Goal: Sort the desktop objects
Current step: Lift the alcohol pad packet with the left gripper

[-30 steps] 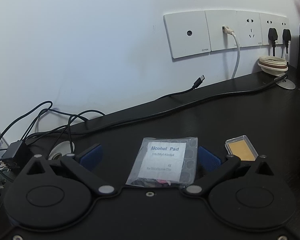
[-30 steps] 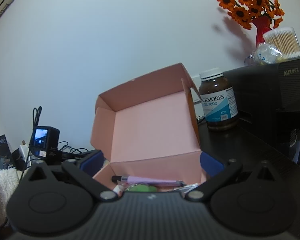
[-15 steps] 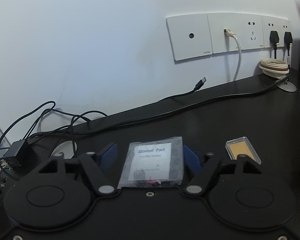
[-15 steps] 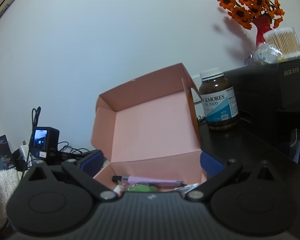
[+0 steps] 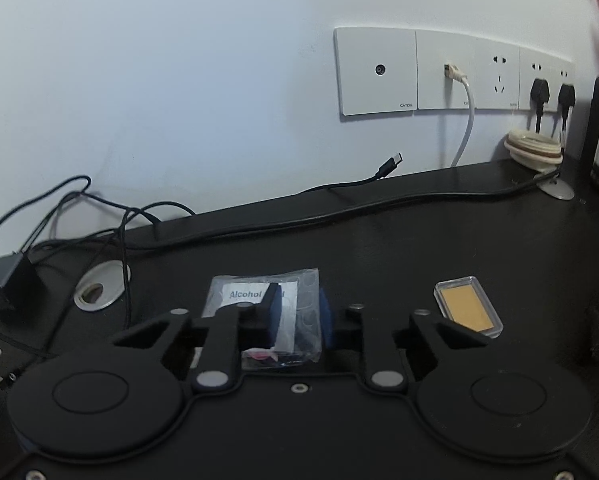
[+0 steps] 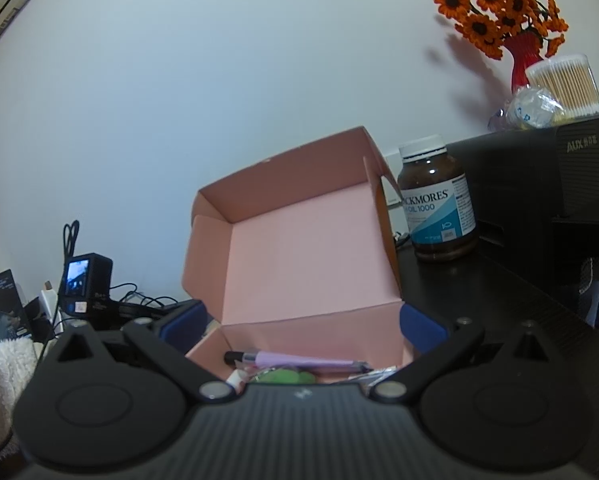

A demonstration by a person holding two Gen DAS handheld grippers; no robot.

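In the left wrist view my left gripper point(image 5: 297, 312) is shut on a clear packet labelled Alcohol Pad point(image 5: 299, 312), pinched between the blue pads low over the black desk point(image 5: 379, 248). A small clear case with a yellow insert point(image 5: 467, 307) lies on the desk to the right of it. In the right wrist view my right gripper point(image 6: 303, 322) is open and empty, its fingers on either side of an open pink cardboard box point(image 6: 299, 256). A purple pen point(image 6: 295, 359) and a green object point(image 6: 285, 377) lie inside the box.
Black cables point(image 5: 339, 212) run along the desk's back edge below wall sockets point(image 5: 451, 72). A round cable hole point(image 5: 101, 286) is at the left. A brown supplement bottle point(image 6: 437, 200), a black appliance point(image 6: 547, 184), flowers point(image 6: 503, 4) and a small camera point(image 6: 84, 282) surround the box.
My left gripper has closed from wide open onto the alcohol pad packet. The right gripper and the pink box have not moved.
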